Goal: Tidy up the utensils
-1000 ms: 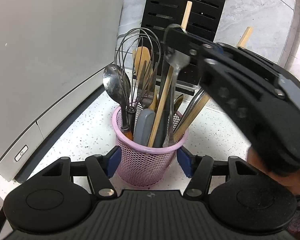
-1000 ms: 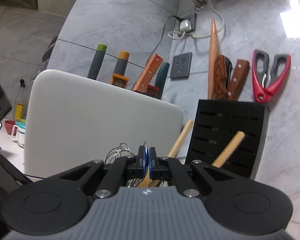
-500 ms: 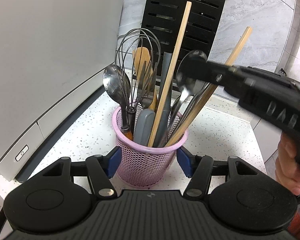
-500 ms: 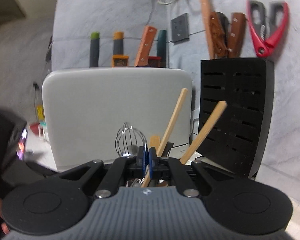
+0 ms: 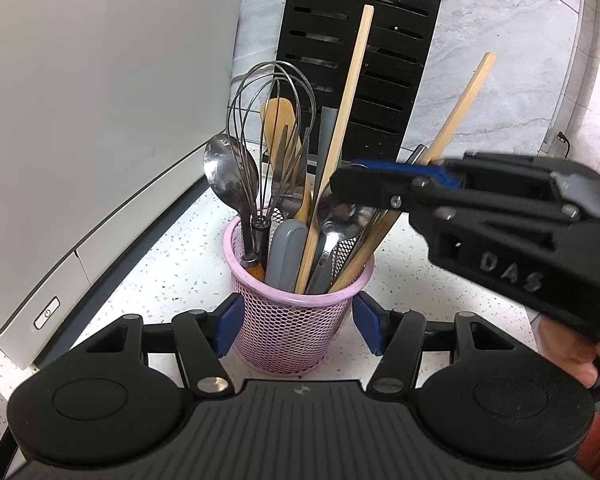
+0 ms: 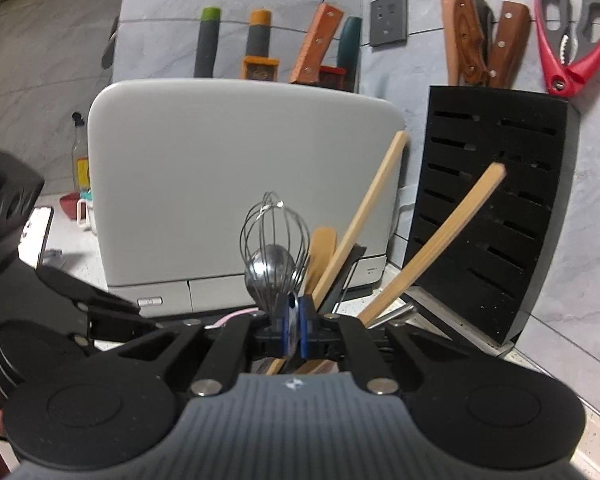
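a pink plastic mesh utensil cup (image 5: 296,320) stands upright on the white speckled counter, just in front of a black slotted knife block. it is crowded with utensils standing on end. a steel wire whisk (image 5: 270,120) with a brown-tipped handle rises at the left, its balloon end up. just left of it a large shiny metal spoon (image 5: 228,176) stands bowl up. behind the whisk leans a pale wooden spatula (image 5: 278,120). a flat grey plastic handle (image 5: 286,252) sits near the front. two long square wooden sticks (image 5: 342,128) lean out to the right, the farther one (image 5: 458,112) tilted more steeply. a second metal spoon (image 5: 332,216) lies bowl up among them.
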The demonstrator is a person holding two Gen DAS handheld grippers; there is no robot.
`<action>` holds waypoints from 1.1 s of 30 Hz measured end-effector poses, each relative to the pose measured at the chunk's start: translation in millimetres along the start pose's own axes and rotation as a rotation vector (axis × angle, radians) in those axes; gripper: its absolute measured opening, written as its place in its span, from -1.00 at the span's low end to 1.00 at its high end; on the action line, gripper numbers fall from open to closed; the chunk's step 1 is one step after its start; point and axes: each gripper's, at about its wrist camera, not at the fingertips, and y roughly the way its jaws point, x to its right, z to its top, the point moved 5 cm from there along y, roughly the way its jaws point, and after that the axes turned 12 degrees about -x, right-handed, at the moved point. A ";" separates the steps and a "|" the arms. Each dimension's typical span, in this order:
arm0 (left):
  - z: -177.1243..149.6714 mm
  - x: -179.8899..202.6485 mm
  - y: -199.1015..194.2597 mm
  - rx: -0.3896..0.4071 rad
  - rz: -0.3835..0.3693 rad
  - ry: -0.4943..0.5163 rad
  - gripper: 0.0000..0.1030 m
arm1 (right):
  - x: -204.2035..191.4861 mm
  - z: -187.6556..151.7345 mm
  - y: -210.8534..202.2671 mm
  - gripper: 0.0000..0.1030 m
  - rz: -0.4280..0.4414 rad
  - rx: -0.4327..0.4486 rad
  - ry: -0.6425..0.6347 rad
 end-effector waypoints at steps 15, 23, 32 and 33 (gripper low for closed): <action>-16.5 31.5 -38.9 0.099 0.028 0.149 0.54 | 13.3 21.5 -104.7 0.27 -0.152 0.226 0.141; -34.9 48.6 -79.2 0.328 0.094 0.094 0.66 | 24.3 -8.8 -138.4 0.62 -0.287 0.232 0.265; -60.8 63.9 -108.0 0.513 0.168 0.063 0.96 | 9.2 -47.1 -158.0 0.94 -0.349 0.197 0.280; -63.8 65.4 -110.4 0.519 0.178 0.058 1.00 | 7.1 -52.4 -158.0 0.94 -0.333 0.184 0.281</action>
